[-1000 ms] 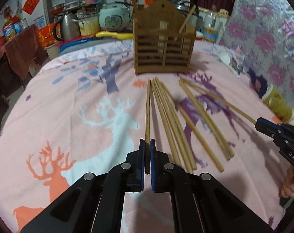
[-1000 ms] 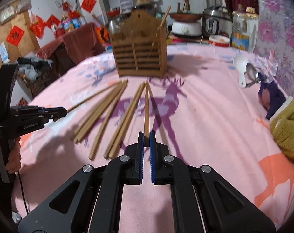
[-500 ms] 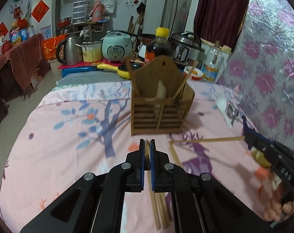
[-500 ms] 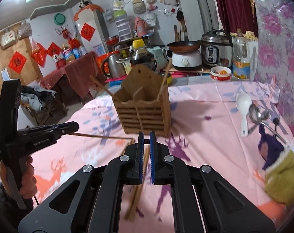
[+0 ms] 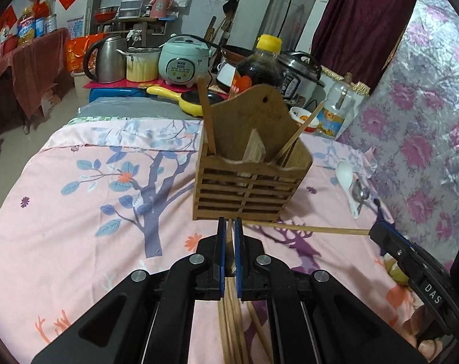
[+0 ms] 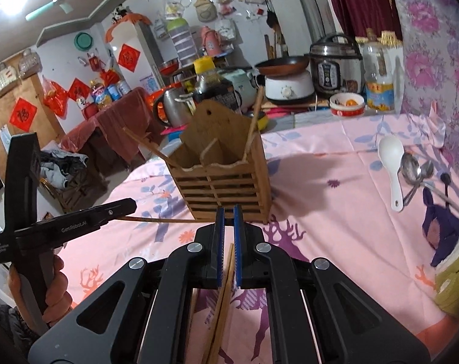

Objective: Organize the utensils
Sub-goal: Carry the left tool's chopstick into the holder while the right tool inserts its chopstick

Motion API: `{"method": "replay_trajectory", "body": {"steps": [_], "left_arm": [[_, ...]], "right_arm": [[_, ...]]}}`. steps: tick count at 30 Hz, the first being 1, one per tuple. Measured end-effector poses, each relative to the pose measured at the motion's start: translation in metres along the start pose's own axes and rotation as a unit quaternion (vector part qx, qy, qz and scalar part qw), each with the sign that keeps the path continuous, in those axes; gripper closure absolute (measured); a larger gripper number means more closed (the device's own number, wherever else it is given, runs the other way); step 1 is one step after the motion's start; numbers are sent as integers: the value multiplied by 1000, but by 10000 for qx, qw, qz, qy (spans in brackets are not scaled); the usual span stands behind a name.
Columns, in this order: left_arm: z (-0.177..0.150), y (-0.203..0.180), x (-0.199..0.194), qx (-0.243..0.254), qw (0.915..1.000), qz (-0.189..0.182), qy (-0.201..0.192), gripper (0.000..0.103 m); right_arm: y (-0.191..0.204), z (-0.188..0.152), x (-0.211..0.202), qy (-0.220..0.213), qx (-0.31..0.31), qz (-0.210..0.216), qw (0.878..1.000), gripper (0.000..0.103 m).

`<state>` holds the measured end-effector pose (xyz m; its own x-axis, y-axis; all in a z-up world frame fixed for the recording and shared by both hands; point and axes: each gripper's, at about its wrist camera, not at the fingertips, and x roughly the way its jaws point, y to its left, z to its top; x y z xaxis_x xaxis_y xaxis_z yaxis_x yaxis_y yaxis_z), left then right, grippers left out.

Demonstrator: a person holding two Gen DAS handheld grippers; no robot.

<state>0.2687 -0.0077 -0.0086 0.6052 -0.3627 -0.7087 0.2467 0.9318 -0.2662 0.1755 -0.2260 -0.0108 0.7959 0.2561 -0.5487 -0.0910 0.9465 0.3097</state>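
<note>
A slatted wooden holder [image 5: 250,182] [image 6: 223,188] stands on the pink cloth, with one chopstick [image 5: 206,115] leaning in its left compartment and another [image 5: 302,130] in its right. My left gripper [image 5: 228,223] [image 6: 132,205] is shut on a chopstick [image 6: 168,220], held above the table just short of the holder's front. My right gripper [image 6: 228,214] [image 5: 376,232] is shut on another chopstick [image 5: 305,228], whose tip reaches toward the holder's base. Several loose chopsticks [image 5: 232,318] [image 6: 220,303] lie on the cloth below both grippers.
A white spoon [image 5: 344,173] and metal spoons [image 5: 359,194] lie right of the holder. A plush toy [image 6: 441,227] sits at the right edge. A dark sauce bottle [image 5: 261,66], cookers and a kettle [image 5: 108,57] stand behind. A hand [image 6: 56,285] grips the left handle.
Both grippers have risen off the table, each with a chopstick, and moved closer to the holder. The loose chopsticks now lie beneath them.
</note>
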Motion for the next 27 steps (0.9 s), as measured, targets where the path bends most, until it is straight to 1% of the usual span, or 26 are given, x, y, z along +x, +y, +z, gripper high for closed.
{"method": "replay_trajectory", "body": {"steps": [6,10,13,16,19,22,24,27], "left_arm": [[21,-22,-23,250,9992,1,-296,98],[40,-36,-39,375,9980,-29,-499,98],[57,-42,-54,420,9965,-5,-728,98],[75,-45,-69,410,9943,-48,-982,98],[97,-50,-78,444,9909,69,-1267,98],[121,-52,-80,388,9870,196,-1546,98],[137,-51,-76,276,9844,192,-1727,98],[154,-47,-66,158,9815,261,-1889,98]], "right_arm": [[25,23,-14,-269,-341,54,9990,96],[35,42,-22,-511,-425,150,9977,96],[41,55,-33,-804,-448,187,9956,96],[44,72,-47,-1270,-411,170,9909,96],[53,93,-52,-1696,-499,78,9842,96],[59,112,-47,-1996,-600,-71,9780,96],[60,123,-43,-2108,-597,-119,9756,96],[58,138,-31,-2265,-577,-238,9720,96]]}}
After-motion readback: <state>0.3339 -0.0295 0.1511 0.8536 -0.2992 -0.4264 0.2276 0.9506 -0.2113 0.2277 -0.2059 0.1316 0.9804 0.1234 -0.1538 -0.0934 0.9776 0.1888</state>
